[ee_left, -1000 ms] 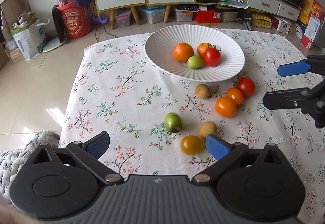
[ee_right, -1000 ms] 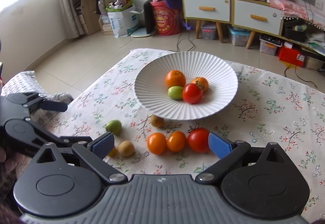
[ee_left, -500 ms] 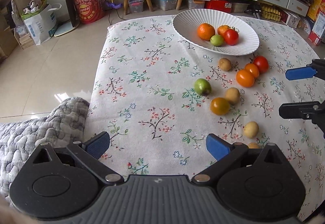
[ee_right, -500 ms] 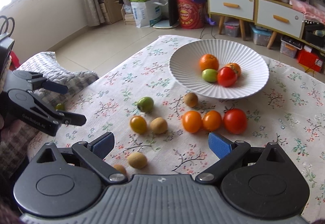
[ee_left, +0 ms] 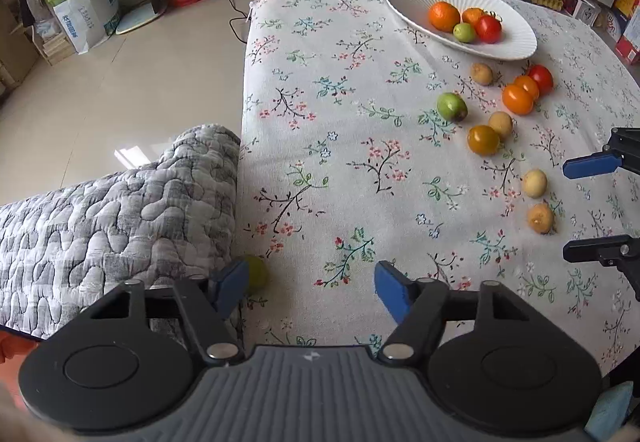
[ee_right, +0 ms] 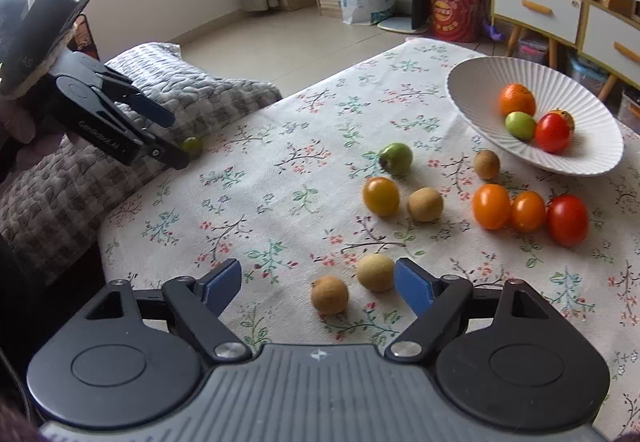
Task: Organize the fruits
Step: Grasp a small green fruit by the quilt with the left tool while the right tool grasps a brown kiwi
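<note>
Left gripper (ee_left: 308,284): its jaws stand wide apart and hold nothing, low over the near left edge of the table.
Small green fruit (ee_left: 256,273): it lies at the table edge, just beside the left blue pad, next to the grey quilted blanket (ee_left: 120,217).
Right gripper (ee_right: 318,284): also spread wide and empty, above the near part of the flowered tablecloth (ee_right: 280,209).
Two brown fruits (ee_right: 330,294): they lie between the right gripper's pads, the paler one close to the right pad.
Yellow-orange tomato (ee_right: 381,196): it is farther on, with a brown round fruit (ee_right: 425,204) just to its right.
Green fruit (ee_right: 396,158): it lies a little beyond the yellow-orange tomato, alone.
Row of three (ee_right: 528,211): two orange tomatoes and a red tomato (ee_right: 567,219) lie side by side on the right, touching or almost touching.
Small brown fruit (ee_right: 486,164): it lies near the rim of the plate.
White ribbed plate (ee_right: 472,97): it stands far right; inside are an orange (ee_right: 517,100), a green fruit, a red tomato, and one more orange fruit partly hidden behind.
</note>
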Demonstrator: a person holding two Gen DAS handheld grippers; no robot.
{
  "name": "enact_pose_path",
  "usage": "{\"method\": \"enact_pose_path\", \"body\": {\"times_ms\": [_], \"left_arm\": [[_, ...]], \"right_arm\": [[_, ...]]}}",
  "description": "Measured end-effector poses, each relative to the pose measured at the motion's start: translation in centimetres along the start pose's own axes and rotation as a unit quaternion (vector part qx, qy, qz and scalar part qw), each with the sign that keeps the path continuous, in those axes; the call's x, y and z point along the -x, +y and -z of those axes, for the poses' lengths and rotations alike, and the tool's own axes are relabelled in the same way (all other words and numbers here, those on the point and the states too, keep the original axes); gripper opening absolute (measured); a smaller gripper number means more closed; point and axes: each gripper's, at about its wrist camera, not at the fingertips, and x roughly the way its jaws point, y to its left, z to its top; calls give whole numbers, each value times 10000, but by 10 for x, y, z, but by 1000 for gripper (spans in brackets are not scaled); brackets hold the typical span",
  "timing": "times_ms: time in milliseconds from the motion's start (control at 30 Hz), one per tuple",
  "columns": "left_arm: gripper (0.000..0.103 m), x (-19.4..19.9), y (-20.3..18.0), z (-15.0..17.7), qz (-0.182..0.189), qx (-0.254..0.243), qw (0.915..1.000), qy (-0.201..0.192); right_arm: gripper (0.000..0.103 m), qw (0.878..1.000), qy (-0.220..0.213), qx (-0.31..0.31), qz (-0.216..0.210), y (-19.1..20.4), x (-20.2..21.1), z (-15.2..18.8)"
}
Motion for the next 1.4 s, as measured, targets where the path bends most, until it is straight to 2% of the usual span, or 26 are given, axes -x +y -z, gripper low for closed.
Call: {"method": "enact_pose_path", "body": {"times_ms": [100,300,500,633,900,1067,1133,1300,1400], "left_arm": [[47,-9,1,4,-51,-167,9997,143],[29,-22,5,10,-305,-325,9988,214],[29,-27,6,9,-729,-489,9961,113],[29,-35,2,9,-954,-792,9922,106],[28,-39,-1,9,-1088,-1002,9890,69],[20,-40,-5,9,-1255,-1162,9852,72],[19,-39,-5,9,-1262,-1156,9852,76],[18,-33,-5,7,-1207,-1068,9869,-14],[18,-25,-5,3,-986,-965,9902,-239]], "right_arm": [[60,9998,107,88,-139,5,-6,4],[55,9998,104,190,-23,6,-11,6],[49,9998,127,96,96,2,-16,5],[47,9997,149,136,157,3,-18,5],[38,9992,242,157,287,2,-23,5],[29,9991,241,153,308,1,-23,5],[23,9990,257,164,323,0,-23,4],[23,9991,246,138,311,-2,-22,4],[23,9993,191,112,313,-4,-20,2]]}}
